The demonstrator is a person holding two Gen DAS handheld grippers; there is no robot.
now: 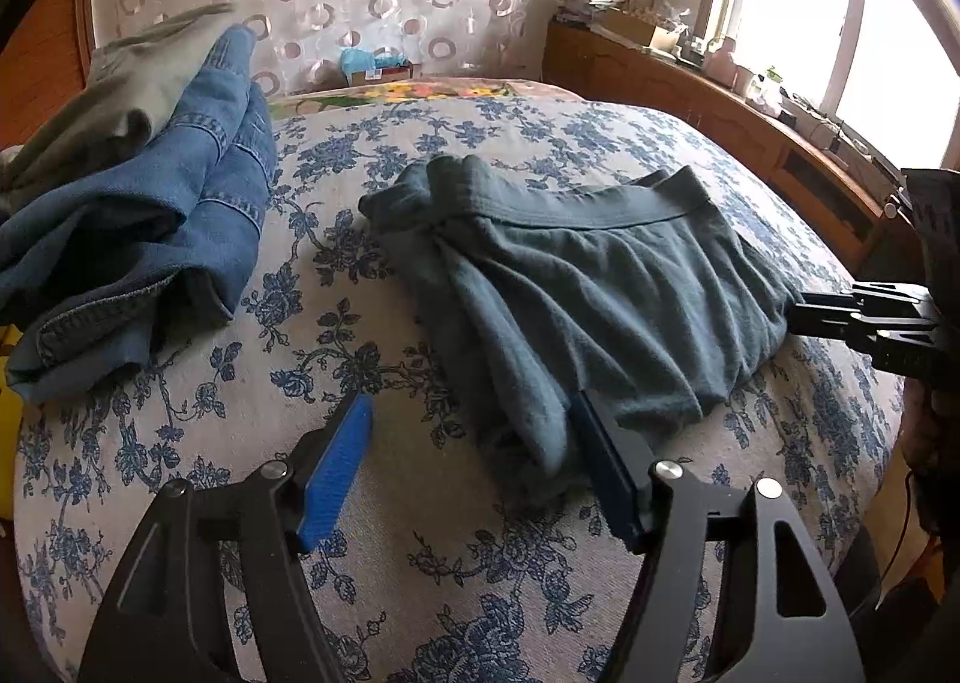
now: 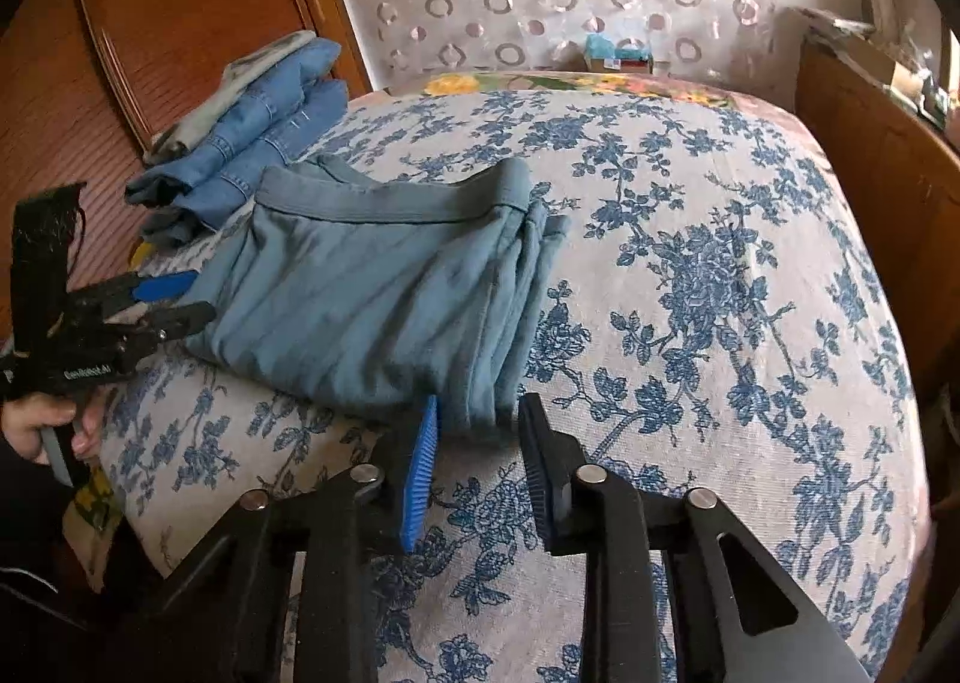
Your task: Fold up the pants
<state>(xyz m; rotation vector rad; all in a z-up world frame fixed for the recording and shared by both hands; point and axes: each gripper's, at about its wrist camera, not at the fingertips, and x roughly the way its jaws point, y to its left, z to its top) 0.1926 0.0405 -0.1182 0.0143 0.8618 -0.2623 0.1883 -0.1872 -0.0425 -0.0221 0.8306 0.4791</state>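
Spreading both grippers' ribbed blue pads wide, your left gripper and right gripper flank soft folded teal pants mid-frame.

Bare bedspread right of folded pants; jeans pile blocks left; cabinet hems far side.

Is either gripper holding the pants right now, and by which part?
Nothing is held: left gripper and right gripper are open at the teal pants' near edge.
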